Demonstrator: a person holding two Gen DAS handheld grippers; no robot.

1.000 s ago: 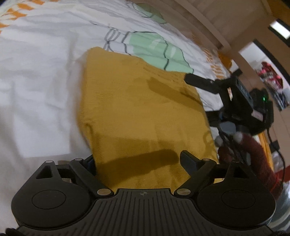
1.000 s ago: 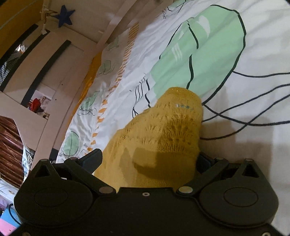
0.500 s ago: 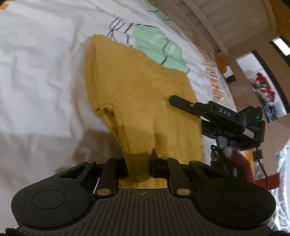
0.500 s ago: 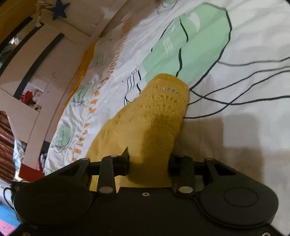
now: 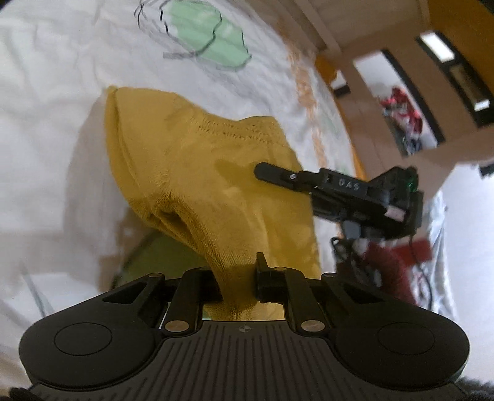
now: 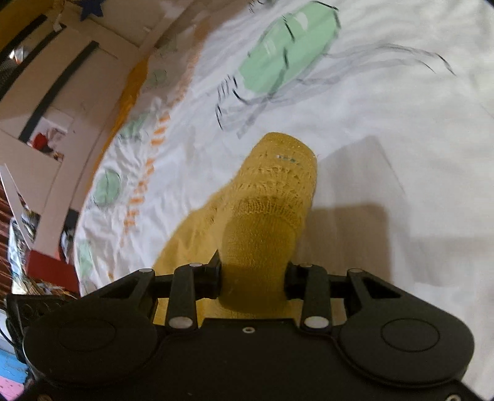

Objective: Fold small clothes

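Note:
A mustard-yellow knitted garment (image 5: pixel 191 160) lies on a white bed sheet (image 5: pixel 46 92) printed with green jellyfish. My left gripper (image 5: pixel 239 274) is shut on its near edge, and that edge hangs lifted off the sheet. In the right wrist view the garment (image 6: pixel 278 191) bunches up between the jaws of my right gripper (image 6: pixel 252 268). Its pads press on a thick fold, and the jaws are opening slightly. One of the right gripper's fingers (image 5: pixel 278 174) lies over the cloth on the right in the left wrist view.
A wooden bed rail (image 5: pixel 308 24) runs along the far side of the sheet (image 6: pixel 401 123). Beyond it stand wooden shelves (image 5: pixel 410 129) holding red things. A dark red sleeve (image 5: pixel 389 265) shows behind the right gripper. The bed's edge (image 6: pixel 102 172) drops off at the left.
Both grippers went from open around the garment's edge to closed on it. They have lifted that edge and carried it forward over the rest of the cloth.

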